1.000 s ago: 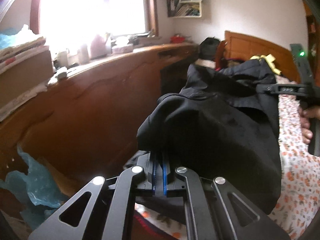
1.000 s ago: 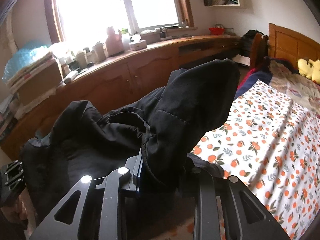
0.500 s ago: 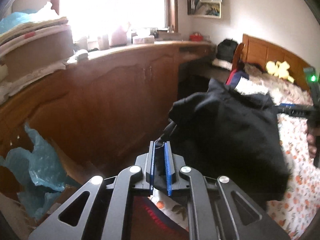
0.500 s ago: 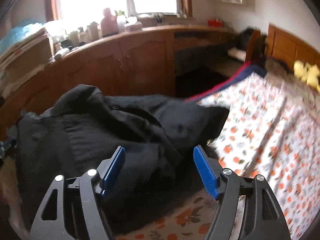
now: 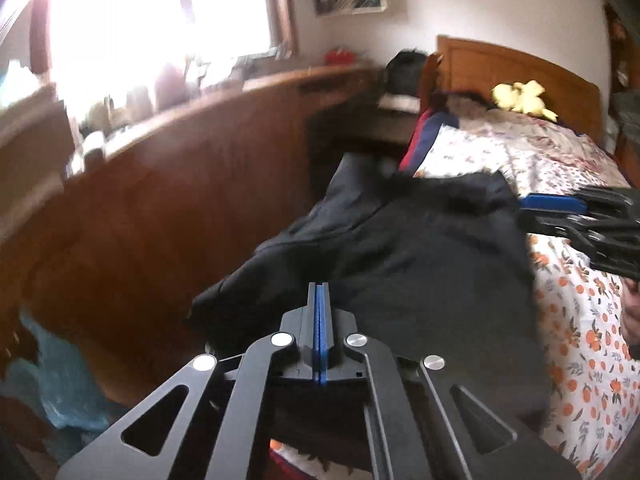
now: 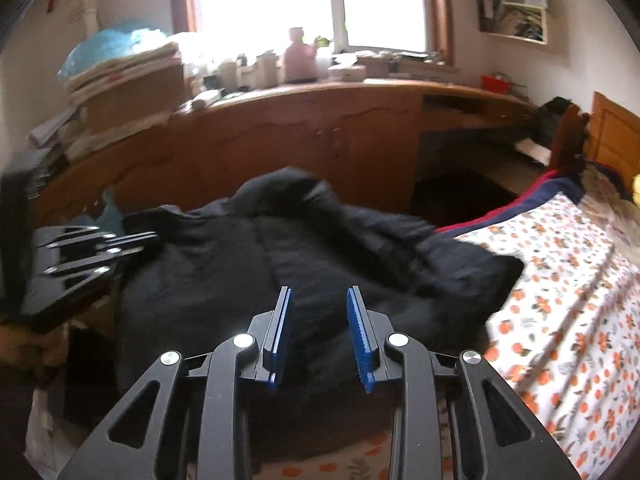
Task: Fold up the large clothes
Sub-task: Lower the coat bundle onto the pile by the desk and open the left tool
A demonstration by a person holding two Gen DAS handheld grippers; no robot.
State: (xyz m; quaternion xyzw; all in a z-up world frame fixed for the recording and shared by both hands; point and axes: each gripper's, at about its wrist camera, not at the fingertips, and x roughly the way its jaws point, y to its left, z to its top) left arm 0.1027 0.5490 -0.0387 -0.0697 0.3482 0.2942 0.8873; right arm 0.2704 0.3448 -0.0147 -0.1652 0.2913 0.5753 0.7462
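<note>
A long wooden counter [image 6: 304, 128] runs under the bright window at the left. In front of it the black jacket [image 6: 320, 264] lies bunched on the near edge of the bed [image 6: 568, 288] with its orange-flowered sheet. The left tool [image 5: 319, 292] sits at the jacket's near edge with its blue pads pressed together, no cloth between them. The right tool [image 6: 320, 304] has just been closing; its pads stand apart over the jacket, gripping nothing.

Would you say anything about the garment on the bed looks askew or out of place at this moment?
Yes: the black garment lies bunched and rumpled at the edge of the floral bedsheet, not flat, with one part humped up.
</note>
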